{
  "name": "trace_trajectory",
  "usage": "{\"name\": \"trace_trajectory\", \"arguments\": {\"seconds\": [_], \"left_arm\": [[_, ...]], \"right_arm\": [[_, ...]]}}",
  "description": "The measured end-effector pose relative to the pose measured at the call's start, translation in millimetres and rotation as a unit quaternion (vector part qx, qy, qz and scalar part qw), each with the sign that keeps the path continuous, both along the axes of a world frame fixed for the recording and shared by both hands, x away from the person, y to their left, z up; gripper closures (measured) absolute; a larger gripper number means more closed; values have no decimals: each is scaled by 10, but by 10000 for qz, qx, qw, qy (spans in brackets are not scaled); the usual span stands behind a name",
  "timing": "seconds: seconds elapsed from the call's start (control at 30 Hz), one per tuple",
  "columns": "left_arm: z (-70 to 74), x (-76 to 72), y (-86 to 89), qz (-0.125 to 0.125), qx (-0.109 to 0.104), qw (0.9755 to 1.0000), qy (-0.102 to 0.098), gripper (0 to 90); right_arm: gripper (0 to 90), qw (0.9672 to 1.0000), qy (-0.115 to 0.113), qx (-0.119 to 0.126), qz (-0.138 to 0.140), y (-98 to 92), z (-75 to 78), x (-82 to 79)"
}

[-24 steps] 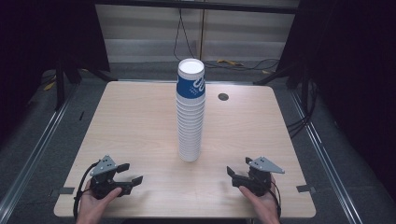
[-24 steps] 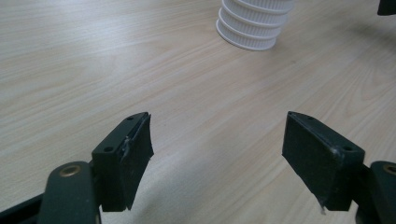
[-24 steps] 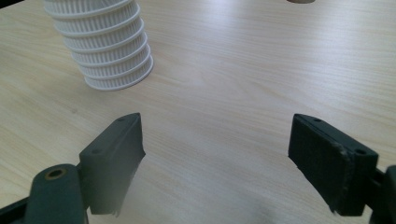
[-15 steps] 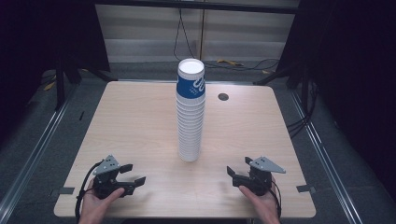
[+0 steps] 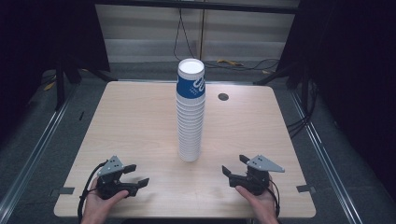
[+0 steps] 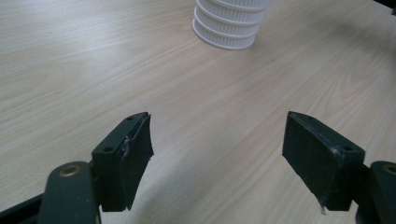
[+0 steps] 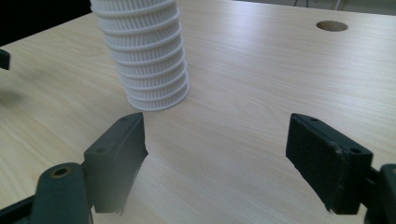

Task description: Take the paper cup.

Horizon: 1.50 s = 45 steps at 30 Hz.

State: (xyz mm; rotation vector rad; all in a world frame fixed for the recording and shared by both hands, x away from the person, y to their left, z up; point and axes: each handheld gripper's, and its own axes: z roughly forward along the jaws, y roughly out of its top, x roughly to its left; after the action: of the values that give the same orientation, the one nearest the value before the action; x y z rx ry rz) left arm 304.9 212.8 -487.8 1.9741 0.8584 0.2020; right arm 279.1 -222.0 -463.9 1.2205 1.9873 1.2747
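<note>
A tall stack of white paper cups (image 5: 190,116), the top one with a blue band, stands upright in the middle of the table. My left gripper (image 5: 137,174) rests near the front left edge, held by a hand, open with nothing between its jaws. My right gripper (image 5: 234,164) sits at the front right, also open and with nothing in it. In the left gripper view, the left gripper (image 6: 217,135) points at the ribbed stack base (image 6: 229,28), which is well ahead. In the right gripper view, the right gripper (image 7: 215,135) has the stack (image 7: 144,60) ahead to its left.
The light wooden table (image 5: 121,121) has a round cable hole (image 5: 223,97) at the back right of the stack. Dark floor, metal rails and cables surround the table.
My left gripper has edged slightly to the right. The right gripper and the cup stack have stayed put.
</note>
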Motion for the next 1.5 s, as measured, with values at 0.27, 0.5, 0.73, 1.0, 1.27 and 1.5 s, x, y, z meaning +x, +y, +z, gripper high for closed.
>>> {"name": "trace_trajectory", "arguments": {"seconds": [0.27,0.5,0.73,1.0,1.27,1.5], "left_arm": [[-12,11,-15,-80,53,9999,62,240],[-21,30,-29,-83,61,9999,95,240],[-20,29,-34,-110,51,9999,115,240],[-11,-8,-9,-138,55,9999,74,240],[-13,-5,0,-151,74,9998,73,240],[-11,-12,11,-135,81,9998,76,240]], "right_arm": [[210,9990,222,34,394,10,220,59],[223,9985,34,69,550,59,452,167],[241,9972,-15,139,729,147,713,308],[237,9954,-107,93,944,207,1054,420],[216,9929,-239,80,1160,296,1444,573],[188,9901,-262,90,1373,367,1690,671]]}}
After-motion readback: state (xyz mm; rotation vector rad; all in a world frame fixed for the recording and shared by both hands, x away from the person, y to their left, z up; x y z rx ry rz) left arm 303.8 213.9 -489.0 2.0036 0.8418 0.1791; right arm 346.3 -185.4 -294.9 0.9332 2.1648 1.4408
